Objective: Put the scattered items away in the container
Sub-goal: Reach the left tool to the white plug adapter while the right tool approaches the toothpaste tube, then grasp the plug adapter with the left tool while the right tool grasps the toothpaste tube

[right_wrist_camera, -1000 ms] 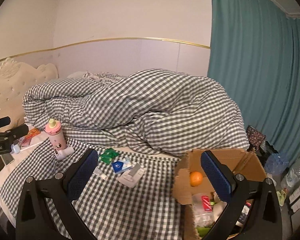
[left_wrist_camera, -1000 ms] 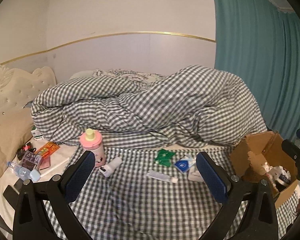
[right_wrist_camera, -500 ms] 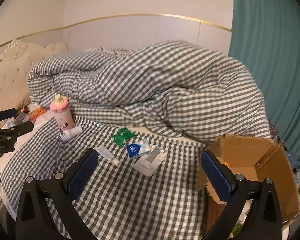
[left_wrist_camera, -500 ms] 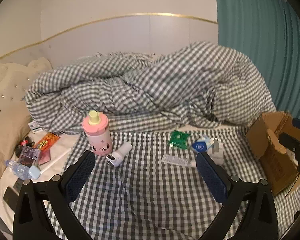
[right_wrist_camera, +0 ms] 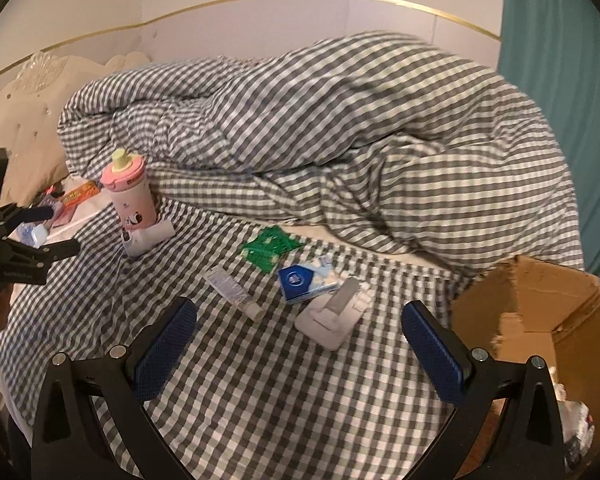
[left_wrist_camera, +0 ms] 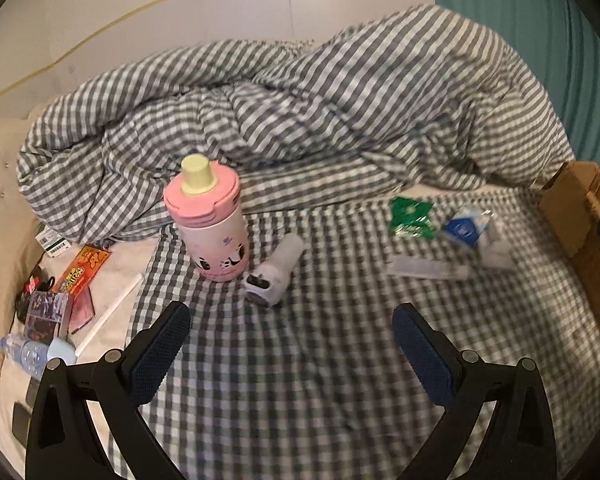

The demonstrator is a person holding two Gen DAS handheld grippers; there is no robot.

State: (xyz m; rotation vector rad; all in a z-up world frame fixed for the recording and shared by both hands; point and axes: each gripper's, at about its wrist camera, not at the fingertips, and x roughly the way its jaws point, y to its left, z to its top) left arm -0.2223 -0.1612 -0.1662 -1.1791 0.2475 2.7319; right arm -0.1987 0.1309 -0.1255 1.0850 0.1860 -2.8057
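Note:
On the checked bed sheet stand a pink bottle [left_wrist_camera: 208,224] [right_wrist_camera: 130,196] with a yellow cap and, lying against its base, a small white device [left_wrist_camera: 274,270] [right_wrist_camera: 148,240]. Further right lie a green packet [left_wrist_camera: 410,216] [right_wrist_camera: 270,246], a blue-and-white packet [left_wrist_camera: 466,226] [right_wrist_camera: 306,280], a white tube [left_wrist_camera: 426,268] [right_wrist_camera: 234,294] and a white holder [right_wrist_camera: 334,316]. The cardboard box [left_wrist_camera: 584,220] [right_wrist_camera: 536,320] sits at the right. My left gripper [left_wrist_camera: 292,342] is open just short of the white device. My right gripper [right_wrist_camera: 298,340] is open, close to the tube and holder.
A bunched checked duvet [left_wrist_camera: 300,112] fills the back of the bed. At the left lie a red snack packet [left_wrist_camera: 82,268], a small water bottle [left_wrist_camera: 28,354], a white stick [left_wrist_camera: 108,314] and other small items. A teal curtain [right_wrist_camera: 560,60] hangs at the right.
Both grippers have moved forward and down towards the bed, so the items look larger and nearer. The box has slid towards the right edge of both views. Both stay open.

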